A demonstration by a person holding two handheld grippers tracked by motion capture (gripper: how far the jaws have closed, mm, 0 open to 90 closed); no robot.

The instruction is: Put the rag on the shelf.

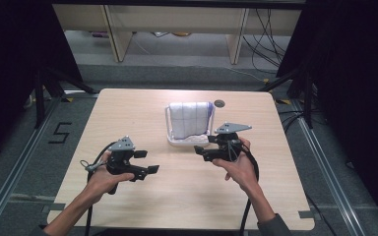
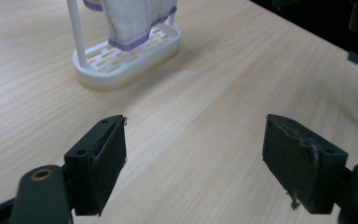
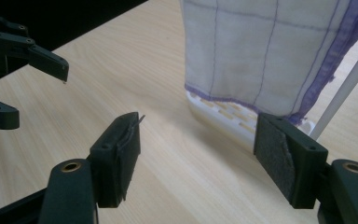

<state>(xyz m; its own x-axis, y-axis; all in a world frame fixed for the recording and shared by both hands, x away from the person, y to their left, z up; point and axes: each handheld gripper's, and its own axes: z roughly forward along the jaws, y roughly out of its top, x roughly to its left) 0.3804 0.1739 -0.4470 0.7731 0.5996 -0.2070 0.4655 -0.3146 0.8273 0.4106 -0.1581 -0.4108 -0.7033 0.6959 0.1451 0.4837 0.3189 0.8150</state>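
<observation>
White cotton with thin purple grid lines and a purple hem, the dishcloth (image 1: 191, 119) hangs folded over the top rail of a small white drying rack (image 1: 189, 141) at the centre of the pale wooden worktop (image 1: 128, 105), just above the middle of the high view. The rack has two slim white posts and a slotted oval base; the cloth's lower edge ends just above that base and looks limp and slightly uneven.

The right tongs (image 1: 200, 151) sit just below and right of the rack in the high view, jaws apart and empty; in the right gripper view the cloth's hem hangs close ahead, toward the upper right of the frame. The left tongs (image 1: 146, 162) hover lower left, well apart from the rack, jaws also wide and holding nothing.

The step in hand appears to be reaching for the cloth. To do it well, the right tongs should probably close on the hanging hem or a side edge, taking fabric alone and staying clear of the post and base. The rack looks light and may tip or slide if the cloth is pulled sideways, so lifting upward off the rail seems safer, with the left tongs free to steady the base.
</observation>
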